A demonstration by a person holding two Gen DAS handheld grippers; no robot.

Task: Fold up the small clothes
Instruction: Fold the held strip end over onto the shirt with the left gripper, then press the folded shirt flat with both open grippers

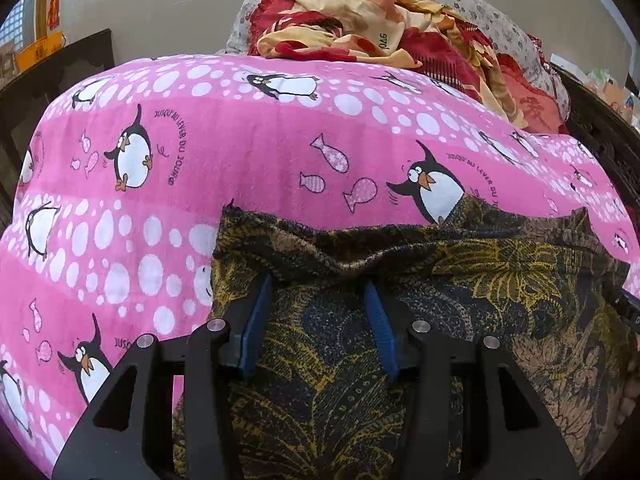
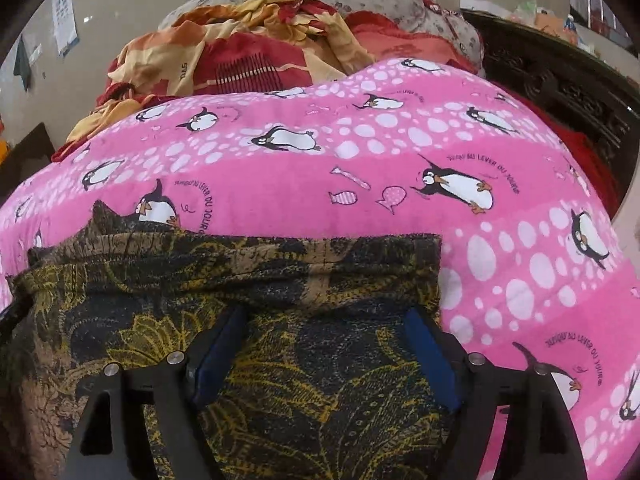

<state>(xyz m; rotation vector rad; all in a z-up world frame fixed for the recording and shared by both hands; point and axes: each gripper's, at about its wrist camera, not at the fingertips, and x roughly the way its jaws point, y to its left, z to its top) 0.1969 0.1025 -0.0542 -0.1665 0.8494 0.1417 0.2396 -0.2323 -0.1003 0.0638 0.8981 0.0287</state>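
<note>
Batik garment [image 1: 360, 360] flat on penguin sheet [image 1: 240, 152]; crumpled floral cloth [image 1: 360, 24] behind.

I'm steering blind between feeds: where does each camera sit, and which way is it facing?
Left wrist: on the left gripper, angled down over the dark garment's left part; both blue fingers show, apart.
Right wrist: on the right gripper, angled down over the garment's right part; its fingers stand wider.
Shared: the garment, pink penguin sheet, red-orange pile beyond.
</note>
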